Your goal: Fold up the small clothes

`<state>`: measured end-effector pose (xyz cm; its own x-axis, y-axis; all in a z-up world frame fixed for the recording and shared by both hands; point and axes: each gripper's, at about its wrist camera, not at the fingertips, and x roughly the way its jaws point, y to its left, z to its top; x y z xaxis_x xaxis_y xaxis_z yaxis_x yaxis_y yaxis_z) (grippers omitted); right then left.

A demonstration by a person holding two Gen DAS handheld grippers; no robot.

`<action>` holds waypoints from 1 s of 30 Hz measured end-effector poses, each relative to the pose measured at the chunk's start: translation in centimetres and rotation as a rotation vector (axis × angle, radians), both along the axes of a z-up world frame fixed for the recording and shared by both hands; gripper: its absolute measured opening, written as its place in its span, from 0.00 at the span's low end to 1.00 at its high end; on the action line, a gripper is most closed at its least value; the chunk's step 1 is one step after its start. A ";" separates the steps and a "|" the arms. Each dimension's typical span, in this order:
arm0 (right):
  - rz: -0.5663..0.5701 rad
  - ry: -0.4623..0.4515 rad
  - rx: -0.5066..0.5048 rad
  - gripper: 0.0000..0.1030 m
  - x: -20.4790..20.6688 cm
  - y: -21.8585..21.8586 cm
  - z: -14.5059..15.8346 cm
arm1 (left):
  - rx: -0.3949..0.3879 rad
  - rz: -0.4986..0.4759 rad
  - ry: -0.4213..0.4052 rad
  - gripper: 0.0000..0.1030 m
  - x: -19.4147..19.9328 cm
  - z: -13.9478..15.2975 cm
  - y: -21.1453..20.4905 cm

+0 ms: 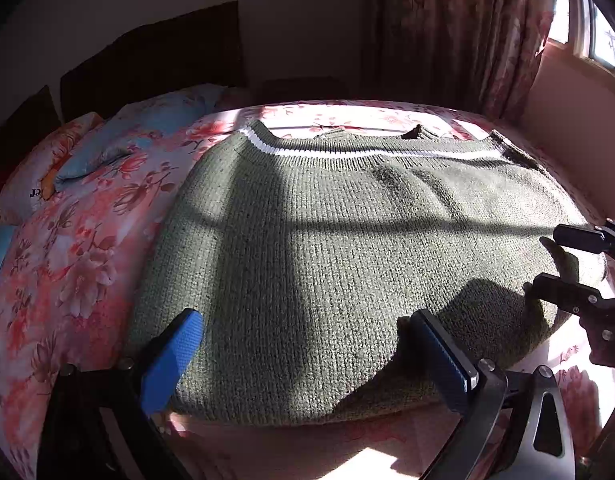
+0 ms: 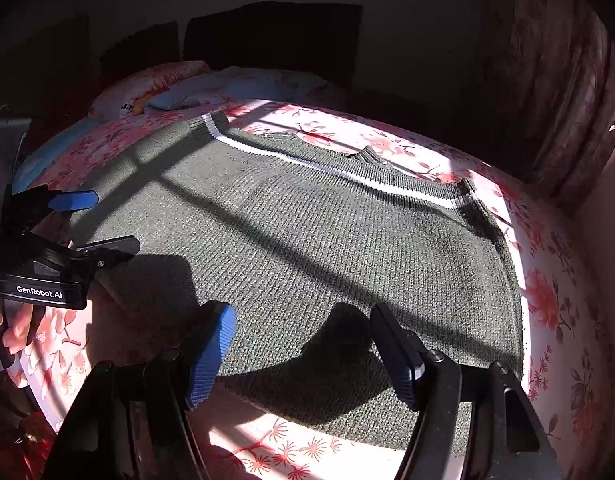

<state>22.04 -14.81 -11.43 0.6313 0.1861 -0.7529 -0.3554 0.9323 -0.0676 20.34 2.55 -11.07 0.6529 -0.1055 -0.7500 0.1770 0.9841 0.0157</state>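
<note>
My left gripper (image 1: 303, 354), jaws spread wide and holding nothing, hovers at the near edge of the grey-green knitted sweater (image 1: 347, 248). My right gripper (image 2: 303, 354), likewise spread and empty, hovers at the same near edge, further along it. The sweater lies flat on the bed (image 1: 79, 248), its white-striped ribbed hem (image 1: 347, 151) at the far side from both grippers. Beyond the sweater's left margin lie two pillows (image 1: 119, 140); beyond its right, a floral curtain (image 1: 467, 32).
</note>
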 end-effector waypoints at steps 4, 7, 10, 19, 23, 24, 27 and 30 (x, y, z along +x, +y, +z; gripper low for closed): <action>0.008 -0.004 0.021 0.73 -0.2 -1.0 -0.5 | -0.007 0.001 -0.005 1.00 -0.1 0.0 0.0; 0.018 -0.003 0.028 0.77 -0.4 -1.9 -0.7 | -0.007 0.003 -0.006 1.00 -0.1 0.0 0.0; 0.027 -0.010 0.004 0.77 -0.7 -1.9 -0.8 | -0.006 0.003 -0.007 1.00 -0.1 0.0 -0.1; 0.027 -0.026 0.000 0.78 -0.9 -2.0 -0.9 | -0.009 0.008 -0.012 1.00 -0.1 -0.1 -0.1; 0.031 -0.041 0.008 0.78 -1.1 -2.2 -1.0 | -0.004 0.008 -0.006 1.00 -0.1 -0.1 -0.1; 0.037 -0.043 0.007 0.78 -1.2 -2.2 -1.0 | -0.004 0.007 -0.005 1.00 -0.1 -0.1 -0.1; 0.055 -0.040 0.016 0.78 -1.3 -2.5 -1.0 | -0.003 0.009 -0.002 1.00 -0.1 -0.2 0.0; 0.061 -0.017 0.023 0.78 -1.2 -2.9 -0.8 | 0.002 0.015 0.018 1.00 0.0 -0.1 -0.1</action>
